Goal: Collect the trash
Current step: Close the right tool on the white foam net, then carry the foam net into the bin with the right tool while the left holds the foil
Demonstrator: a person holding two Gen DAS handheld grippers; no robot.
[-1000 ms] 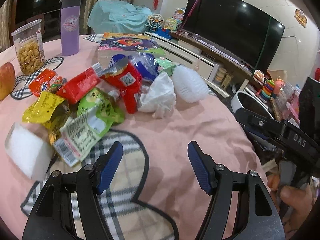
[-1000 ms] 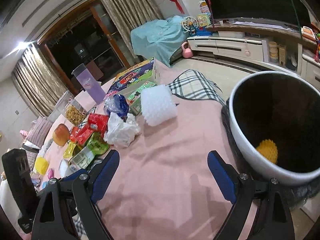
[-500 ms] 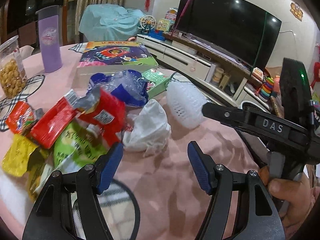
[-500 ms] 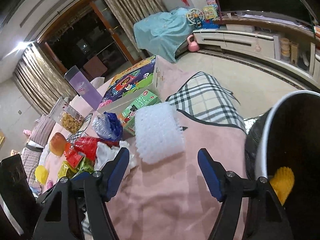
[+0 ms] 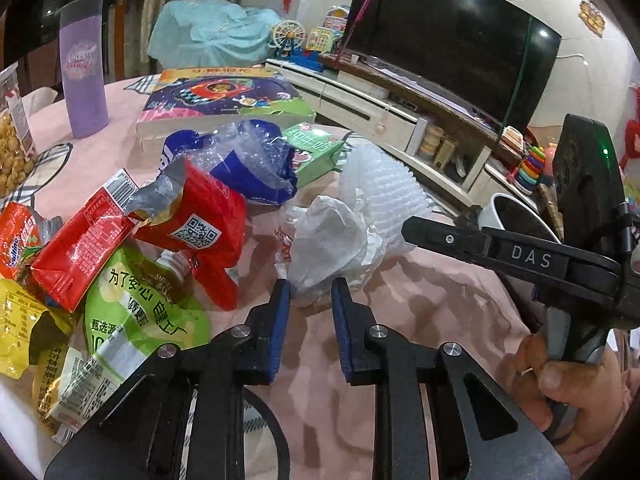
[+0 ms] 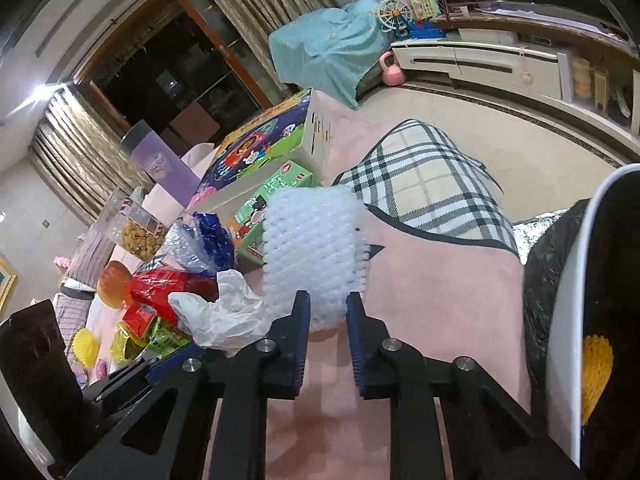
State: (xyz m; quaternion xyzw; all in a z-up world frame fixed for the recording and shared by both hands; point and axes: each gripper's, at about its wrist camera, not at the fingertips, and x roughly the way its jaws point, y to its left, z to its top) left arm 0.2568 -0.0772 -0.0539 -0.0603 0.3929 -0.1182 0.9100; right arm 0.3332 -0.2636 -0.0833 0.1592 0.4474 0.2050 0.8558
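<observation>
On the pink tablecloth lies a pile of trash. My left gripper (image 5: pixel 308 286) has its jaws closing on the near edge of a crumpled white plastic bag (image 5: pixel 328 236), and the pads pinch it. In the right wrist view my right gripper (image 6: pixel 326 298) is closing on the near end of a white foam net (image 6: pixel 312 248), pads pressing it. To the left lie a red pouch (image 5: pixel 200 232), a green pouch (image 5: pixel 136 308), a red carton (image 5: pixel 80 248) and a blue plastic bag (image 5: pixel 248 160). A white bin with a black liner (image 6: pixel 568 320) stands at the right and holds a yellow foam cup (image 6: pixel 596 364).
Behind the pile are a green milk carton (image 5: pixel 316 152), a flat puzzle box (image 5: pixel 224 100), a purple tumbler (image 5: pixel 82 68) and a popcorn jar (image 5: pixel 12 140). An apple (image 6: pixel 112 284) sits far left. A hand (image 5: pixel 560 380) grips the right gripper's handle. The table edge runs beside the bin.
Both grippers moved forward to the pile and went from wide open to closed. The left one now pinches the white bag and the right one the foam net.
</observation>
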